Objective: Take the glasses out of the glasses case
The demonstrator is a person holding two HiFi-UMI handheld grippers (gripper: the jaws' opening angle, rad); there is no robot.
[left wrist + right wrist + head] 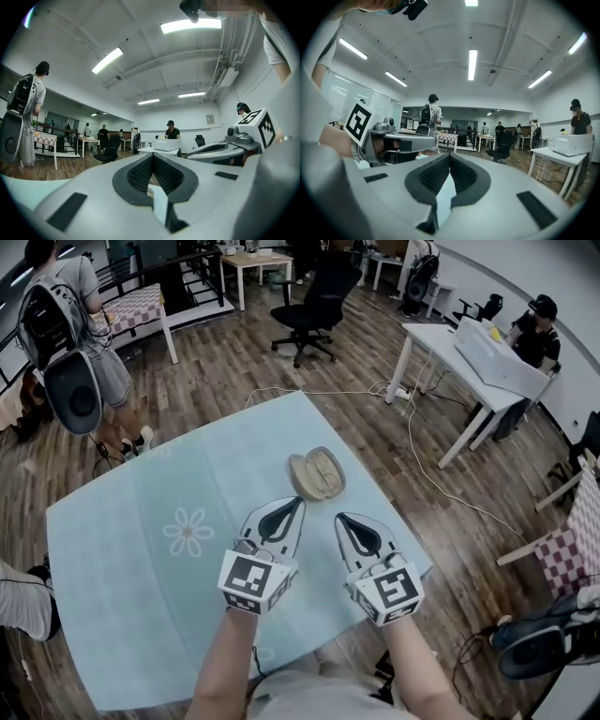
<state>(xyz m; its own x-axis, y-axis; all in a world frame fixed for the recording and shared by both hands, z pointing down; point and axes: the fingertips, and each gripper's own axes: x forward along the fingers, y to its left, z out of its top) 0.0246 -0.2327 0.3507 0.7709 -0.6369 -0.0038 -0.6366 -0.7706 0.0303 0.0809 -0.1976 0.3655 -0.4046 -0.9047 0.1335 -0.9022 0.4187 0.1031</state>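
The glasses case (pixel 317 474) lies on the pale blue tablecloth (pixel 141 549) towards the far side of the table, a tan oval just ahead of both tools and touching neither. In the head view its pale inside seems to face up with something lying in it, so I judge it already open with the glasses still inside, though the picture is too small to be sure. The left gripper (pixel 298 502) and the right gripper (pixel 339 517) are held side by side near the table's near edge. Both point towards the case, the left one's tips a little nearer to it. In the left gripper view the left gripper (pixel 152 157) has its ribbed pads meeting at the tips with nothing caught between them. Only cloth shows through the slit lower down, and the other tool sits just to its right. In the right gripper view the right gripper (pixel 449 157) is likewise fully closed and empty, with the left tool showing beside it. The case cannot be made out clearly in either gripper view. As far as the pictures show, nothing of the task proper is done: the case is untouched and the glasses are not lifted out. What is left is the reach, opening a tool, taking the glasses and drawing them clear
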